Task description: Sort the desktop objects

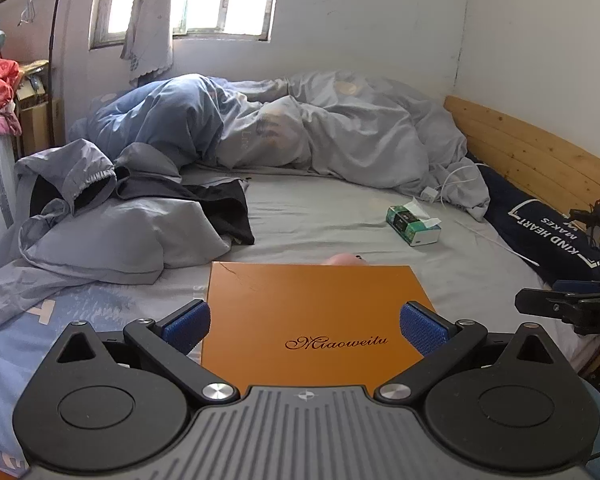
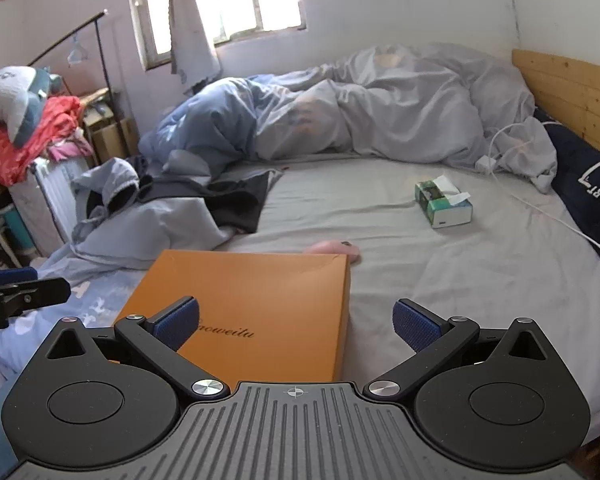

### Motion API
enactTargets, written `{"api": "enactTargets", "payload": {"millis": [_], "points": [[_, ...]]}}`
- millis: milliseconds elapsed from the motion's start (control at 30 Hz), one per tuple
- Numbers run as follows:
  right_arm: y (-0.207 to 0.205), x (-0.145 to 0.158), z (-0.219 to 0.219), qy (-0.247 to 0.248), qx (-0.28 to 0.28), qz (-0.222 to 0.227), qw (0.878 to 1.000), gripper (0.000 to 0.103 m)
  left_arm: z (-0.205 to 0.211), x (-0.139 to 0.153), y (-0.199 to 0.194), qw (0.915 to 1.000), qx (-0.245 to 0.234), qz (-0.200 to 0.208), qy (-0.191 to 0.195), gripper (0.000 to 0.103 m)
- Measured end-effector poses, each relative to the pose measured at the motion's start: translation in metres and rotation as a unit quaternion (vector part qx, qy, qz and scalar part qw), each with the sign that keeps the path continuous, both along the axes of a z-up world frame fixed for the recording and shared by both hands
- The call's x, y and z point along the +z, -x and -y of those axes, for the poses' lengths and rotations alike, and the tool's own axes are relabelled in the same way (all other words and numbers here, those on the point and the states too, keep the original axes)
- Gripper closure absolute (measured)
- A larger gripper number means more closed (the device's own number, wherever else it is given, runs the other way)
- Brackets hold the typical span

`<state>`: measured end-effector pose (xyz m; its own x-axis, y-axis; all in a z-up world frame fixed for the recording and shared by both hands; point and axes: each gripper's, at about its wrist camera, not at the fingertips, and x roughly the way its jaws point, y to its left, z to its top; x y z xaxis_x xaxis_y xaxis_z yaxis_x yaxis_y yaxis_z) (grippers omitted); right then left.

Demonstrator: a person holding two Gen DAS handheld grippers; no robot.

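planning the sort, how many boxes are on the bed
2: the orange box lies flat at the near edge, just ahead of both grippers; the tissue box sits farther back to the right. Bedding could hide more.

The left tongs are held low over the near edge of the bed, their blue pads wide apart. The right tongs hover just beside them, also spread wide, gripping nothing.
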<state>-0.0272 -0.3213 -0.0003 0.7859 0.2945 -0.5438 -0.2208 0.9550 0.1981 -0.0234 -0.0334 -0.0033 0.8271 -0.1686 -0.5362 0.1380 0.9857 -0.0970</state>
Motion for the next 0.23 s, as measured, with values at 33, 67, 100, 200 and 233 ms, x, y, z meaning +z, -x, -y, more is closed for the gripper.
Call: {"api": "enactTargets", "payload": {"millis": [33, 67, 100, 200, 233], "points": [[0.0, 0.0, -0.0001, 0.0, 0.0, 0.0, 1.0, 0.0, -0.0006, -0.0003, -0.0005, 1.0, 0.001, -0.001, 0.001, 0.0], [0.0, 0.0001, -0.0002, 0.0, 0.0, 0.0, 1.0, 0.0, -0.001, -0.0006, -0.0011, 1.0, 0.003, -0.002, 0.001, 0.0], [0.0001, 0.0002, -0.0002, -0.001, 0.0, 0.0, 1.0, 0.0, -0.0012, -0.0006, -0.0012, 1.0, 0.003, -0.002, 0.002, 0.0], [0.0003, 0.0003, -0.0003, -0.001, 0.0, 0.0, 1.0, 0.0, -0.001, -0.0005, -0.001, 1.0, 0.004, -0.002, 0.002, 0.0], [0.0004, 0.0004, -0.0004, -0.001, 0.0, 0.0, 1.0, 0.0, -0.001, -0.0005, -0.0009, 1.0, 0.004, -0.002, 0.002, 0.0]]}}
